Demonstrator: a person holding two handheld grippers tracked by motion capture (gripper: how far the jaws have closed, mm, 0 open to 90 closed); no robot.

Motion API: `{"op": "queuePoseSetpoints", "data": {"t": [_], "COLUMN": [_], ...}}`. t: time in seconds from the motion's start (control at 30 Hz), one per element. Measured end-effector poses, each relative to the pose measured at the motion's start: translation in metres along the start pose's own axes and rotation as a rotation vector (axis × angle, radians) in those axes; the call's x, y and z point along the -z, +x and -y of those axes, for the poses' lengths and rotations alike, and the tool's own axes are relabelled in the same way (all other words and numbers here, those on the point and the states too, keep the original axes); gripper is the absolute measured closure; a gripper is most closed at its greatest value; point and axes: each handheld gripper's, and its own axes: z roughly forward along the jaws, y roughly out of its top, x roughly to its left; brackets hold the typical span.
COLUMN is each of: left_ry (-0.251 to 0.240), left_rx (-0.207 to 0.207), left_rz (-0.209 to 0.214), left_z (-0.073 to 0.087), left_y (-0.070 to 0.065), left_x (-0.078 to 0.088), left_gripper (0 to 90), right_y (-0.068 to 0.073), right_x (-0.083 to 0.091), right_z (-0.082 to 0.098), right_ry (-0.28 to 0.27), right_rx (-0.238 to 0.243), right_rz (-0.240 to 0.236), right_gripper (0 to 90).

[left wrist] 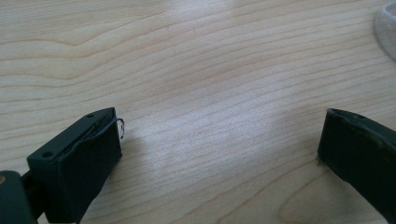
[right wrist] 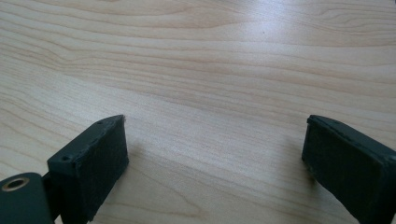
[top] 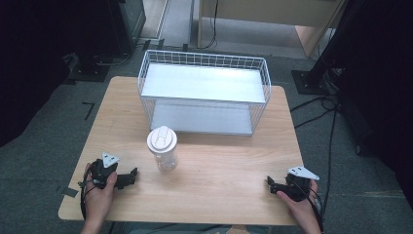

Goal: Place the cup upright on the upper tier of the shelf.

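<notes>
So on the left, the person's left gripper [top: 130,176] is resting low on the pale wooden table [top: 219,161], near the front edge, with its black jaws spread wide and nothing between them. In the left gripper view you just see bare wood grain between the two black pads [left wrist: 79,163]. Just ahead of it and a bit to its right stands the clear plastic cup with a white snap-on lid [top: 162,147], upright and apart from the jaws; its rim pokes into the top right corner of the left gripper view [left wrist: 386,28].

Behind the cup, further from both grippers, sits a white wire basket shelf with two flat tiers [top: 204,92], at the far side of the table.

Over on the right, the right gripper [top: 271,184] is also down by the front edge, well apart from the cup, jaws released wide with only tabletop between its pads [right wrist: 93,168].
</notes>
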Motion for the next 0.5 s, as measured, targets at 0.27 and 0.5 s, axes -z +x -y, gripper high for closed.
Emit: {"op": "queuePoseSetpoints", "data": {"t": [0.27,0.5], "left_ry": [-0.013,-0.070], "left_rx": [0.019,0.001], "left_rz": [-0.028,-0.012], "left_z": [0.001,0.001], "left_y": [0.003,0.001], "left_x": [0.004,0.012], "left_gripper": [0.0,0.0], "right_y": [0.000,0.000], "right_x": [0.000,0.000], "right_z": [0.000,0.000], "right_ry": [0.002,0.002], "right_rx": [0.000,-0.002], "right_rz": [-0.001,0.002], "right_gripper": [6.3,6.0]}}
